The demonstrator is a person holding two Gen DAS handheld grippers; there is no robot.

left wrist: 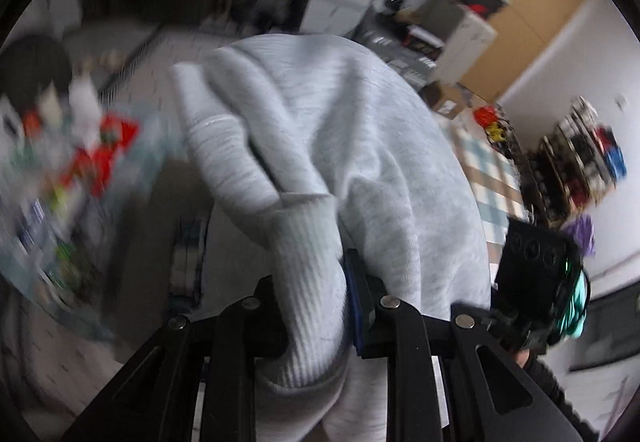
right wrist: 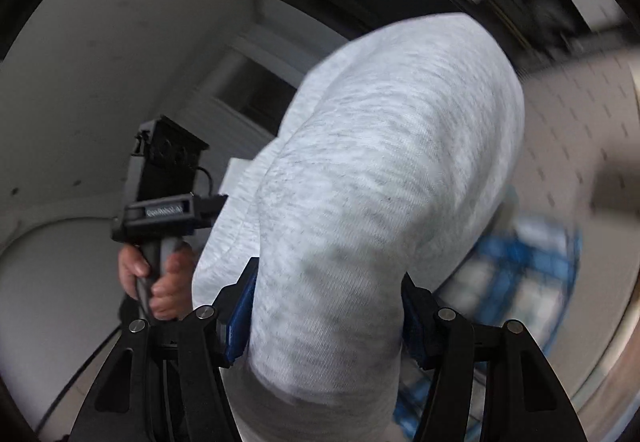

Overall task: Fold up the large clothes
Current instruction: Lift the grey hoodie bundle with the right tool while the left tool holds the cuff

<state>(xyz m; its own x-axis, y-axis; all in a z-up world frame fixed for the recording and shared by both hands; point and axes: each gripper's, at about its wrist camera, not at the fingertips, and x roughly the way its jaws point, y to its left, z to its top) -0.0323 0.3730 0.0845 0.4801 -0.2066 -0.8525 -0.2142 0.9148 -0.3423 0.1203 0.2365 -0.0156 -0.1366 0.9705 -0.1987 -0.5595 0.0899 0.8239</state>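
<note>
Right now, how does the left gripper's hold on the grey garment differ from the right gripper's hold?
The left gripper pinches a narrow ribbed cuff of the grey garment; the right gripper clamps a thick bunched fold. The left jaws stand close together, the right jaws wide apart. Both are shut on the same garment.

There was one grey sweatshirt point(left wrist: 360, 146), near and central in both views. Two grippers were seen, the left gripper point(left wrist: 316, 306) and the right gripper point(right wrist: 324, 306). One bare hand point(right wrist: 160, 278) showed at the left.
</note>
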